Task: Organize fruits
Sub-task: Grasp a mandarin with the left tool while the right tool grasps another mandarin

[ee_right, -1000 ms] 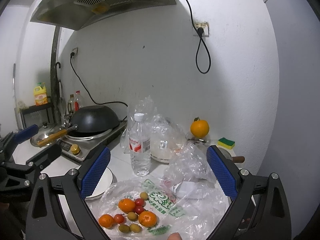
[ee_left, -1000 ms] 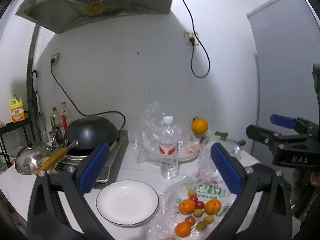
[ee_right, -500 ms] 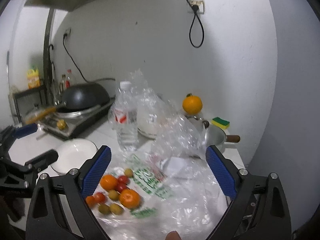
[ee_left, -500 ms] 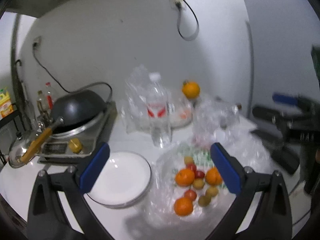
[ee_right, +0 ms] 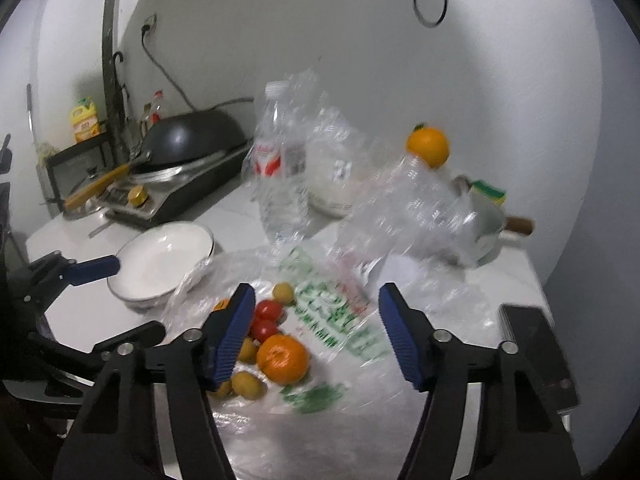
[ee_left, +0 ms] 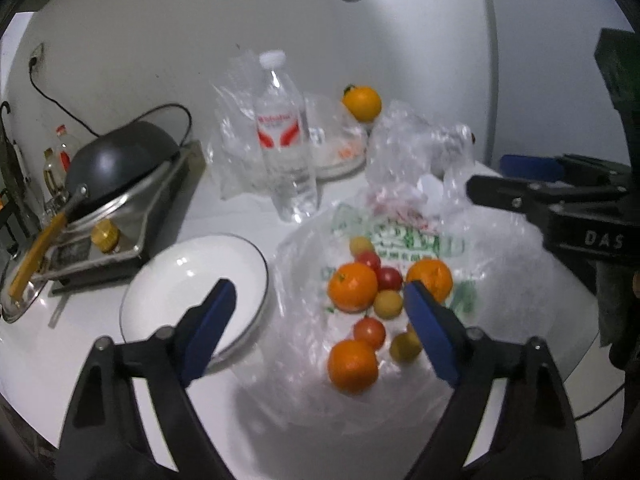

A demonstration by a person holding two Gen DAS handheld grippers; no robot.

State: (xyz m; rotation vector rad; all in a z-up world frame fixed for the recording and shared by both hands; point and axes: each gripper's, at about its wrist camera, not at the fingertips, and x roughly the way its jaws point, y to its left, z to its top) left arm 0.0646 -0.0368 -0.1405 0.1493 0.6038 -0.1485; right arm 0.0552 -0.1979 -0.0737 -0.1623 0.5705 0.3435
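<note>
Fruit lies heaped on a flattened clear plastic bag (ee_left: 472, 248) with green print, spread on the white counter (ee_left: 224, 216) in front of me: three tangerines (ee_left: 353, 286), red cherry tomatoes (ee_left: 389, 278) and small yellow-green fruits (ee_left: 387, 303), all touching or just beside one another. My left gripper (ee_left: 316, 312) hangs above the pile with its blue pads apart; its jaws have just been closing, yet they press on nothing, and one tangerine (ee_left: 352, 366) shows in the gap between them. My right gripper (ee_right: 316, 322) hovers over the printed bag with a tangerine (ee_right: 282, 358) just beside its left pad; its jaws have also just been narrowing and grip nothing. An empty white plate (ee_left: 188, 276) sits just left of the bag, near the water bottle (ee_left: 286, 148). Another orange (ee_right: 428, 147) rests well apart at the back, by the wall.
</note>
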